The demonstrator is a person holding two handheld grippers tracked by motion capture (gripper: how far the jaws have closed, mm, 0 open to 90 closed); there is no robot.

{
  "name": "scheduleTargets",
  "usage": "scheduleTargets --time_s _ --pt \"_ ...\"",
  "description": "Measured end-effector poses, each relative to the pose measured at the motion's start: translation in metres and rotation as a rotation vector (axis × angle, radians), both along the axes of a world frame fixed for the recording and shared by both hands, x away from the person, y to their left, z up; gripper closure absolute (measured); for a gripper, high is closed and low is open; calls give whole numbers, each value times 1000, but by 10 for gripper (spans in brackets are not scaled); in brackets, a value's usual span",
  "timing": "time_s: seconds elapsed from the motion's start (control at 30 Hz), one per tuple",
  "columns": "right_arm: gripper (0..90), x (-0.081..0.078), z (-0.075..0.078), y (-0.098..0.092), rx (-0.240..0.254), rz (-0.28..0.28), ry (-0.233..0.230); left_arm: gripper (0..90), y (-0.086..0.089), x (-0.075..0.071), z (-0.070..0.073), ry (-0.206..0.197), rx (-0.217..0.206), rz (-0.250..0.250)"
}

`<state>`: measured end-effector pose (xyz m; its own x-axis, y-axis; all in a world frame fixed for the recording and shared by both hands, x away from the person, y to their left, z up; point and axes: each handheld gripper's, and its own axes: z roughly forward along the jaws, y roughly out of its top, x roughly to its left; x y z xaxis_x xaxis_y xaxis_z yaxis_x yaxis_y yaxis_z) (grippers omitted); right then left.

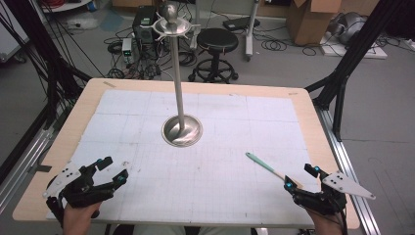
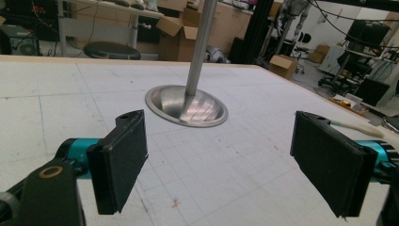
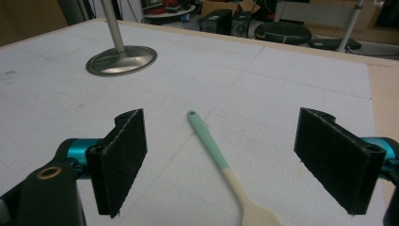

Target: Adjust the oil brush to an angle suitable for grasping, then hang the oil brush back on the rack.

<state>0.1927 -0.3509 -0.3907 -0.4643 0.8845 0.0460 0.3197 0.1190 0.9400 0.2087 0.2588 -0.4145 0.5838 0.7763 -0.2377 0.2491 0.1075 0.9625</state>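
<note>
A metal stand (image 1: 182,131) with a round base, a tall pole and a hooked top stands mid-table; its base (image 2: 188,106) lies ahead in the left gripper view and at far left (image 3: 121,60) in the right gripper view. A spoon (image 1: 262,163) with a teal handle and a pale wooden bowl lies flat at the right. My right gripper (image 1: 301,177) is open at the front right, and the spoon (image 3: 209,141) lies on the sheet between its jaws, untouched. My left gripper (image 1: 113,170) rests open at the front left, nothing between its pads (image 2: 120,160).
A white grid sheet (image 1: 220,161) covers the wooden table (image 1: 313,122). Beyond the far edge are a black stool (image 1: 217,41), cables, electronics and cardboard boxes (image 1: 313,19). Black frame legs (image 1: 342,78) stand beside the table at right and left.
</note>
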Motion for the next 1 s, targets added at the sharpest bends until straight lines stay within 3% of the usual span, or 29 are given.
scheduleTargets --time_s 0.3,0.73,0.87,1.0 --pt "164 8 -2 1 -19 -5 22 196 1 1 -1 3 -3 -11" --pt "244 31 -13 12 -152 41 96 198 -1 -3 -1 6 13 -2" --pt "295 37 -16 8 -158 41 125 199 -1 -1 -2 12 16 -6" --pt "338 48 -23 7 -198 40 169 200 -1 0 -3 15 19 -8"
